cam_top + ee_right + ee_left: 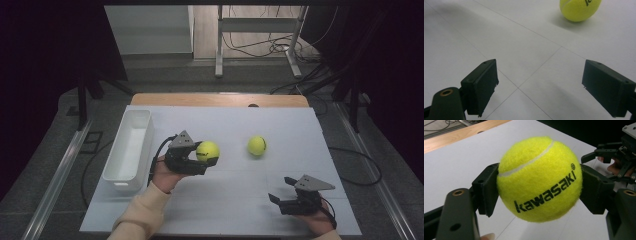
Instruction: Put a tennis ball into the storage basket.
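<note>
A yellow tennis ball printed "kawasaki" is clamped between the black pads of my left gripper, which is shut on it. In the high view that held ball hangs just above the white table, left of centre, with the left gripper gripping it from the left. A second tennis ball lies free on the table to its right. My right gripper rests near the front right, open, with nothing between its jaws. In the right gripper view the right gripper points at bare table, the free ball far ahead.
A long white bin stands along the left side of the white table, apparently empty. A wooden strip borders the far edge. Beyond it are metal frame legs and floor cables.
</note>
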{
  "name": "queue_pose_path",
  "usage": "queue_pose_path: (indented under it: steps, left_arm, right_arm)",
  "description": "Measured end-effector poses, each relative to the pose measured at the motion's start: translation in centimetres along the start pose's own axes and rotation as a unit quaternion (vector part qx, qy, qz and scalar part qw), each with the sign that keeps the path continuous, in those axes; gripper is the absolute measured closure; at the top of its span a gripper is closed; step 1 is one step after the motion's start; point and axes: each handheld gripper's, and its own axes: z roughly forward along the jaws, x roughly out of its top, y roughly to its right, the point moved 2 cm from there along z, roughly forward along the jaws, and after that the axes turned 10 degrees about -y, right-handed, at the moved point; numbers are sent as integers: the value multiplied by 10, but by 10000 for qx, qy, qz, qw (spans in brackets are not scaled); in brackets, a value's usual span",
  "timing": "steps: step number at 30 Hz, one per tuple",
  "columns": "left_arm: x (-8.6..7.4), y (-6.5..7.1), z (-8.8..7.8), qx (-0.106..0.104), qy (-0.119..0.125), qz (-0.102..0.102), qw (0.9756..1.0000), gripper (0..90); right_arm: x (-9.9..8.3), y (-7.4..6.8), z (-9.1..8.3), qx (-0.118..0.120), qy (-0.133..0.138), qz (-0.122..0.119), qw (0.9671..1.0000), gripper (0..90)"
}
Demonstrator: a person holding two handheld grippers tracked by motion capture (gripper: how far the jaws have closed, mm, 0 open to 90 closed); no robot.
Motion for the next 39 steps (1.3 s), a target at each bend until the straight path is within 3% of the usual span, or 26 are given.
queue_pose_path:
  steps: [39]
  left_arm:
    - [-1, -23, -31, 303, 352, -262, 9986, 263]
  right_arm:
    - [0, 0, 0, -19, -15, -6, 10000, 136]
